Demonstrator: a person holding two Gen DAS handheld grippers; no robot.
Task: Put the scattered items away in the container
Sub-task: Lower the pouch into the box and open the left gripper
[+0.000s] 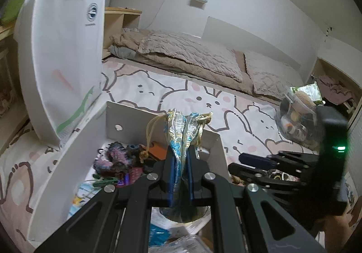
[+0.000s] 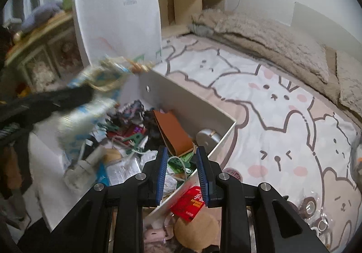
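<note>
A tall white tote bag (image 1: 61, 56) stands on the bed behind the open white box (image 1: 158, 126). The left tongs (image 1: 180, 162) pinch a blue-and-gold brocade drawstring pouch (image 1: 181, 140) over it, probably for dropping in. The right tongs (image 2: 182, 173), narrowed and empty, hover near the box's corner.

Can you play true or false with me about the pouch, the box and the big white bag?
1. The left tool is squeezing a blue and gold pouch. True.
2. The box is empty. False: it is full of small things, such as a brown wallet and green clips.
3. The white bag lies flat on the bed. False: it stands upright behind the box.
4. The right tool holds a red packet. False: nothing is between its pads; the packet lies underneath.
5. The bedsheet has cartoon animals on it. True.
</note>
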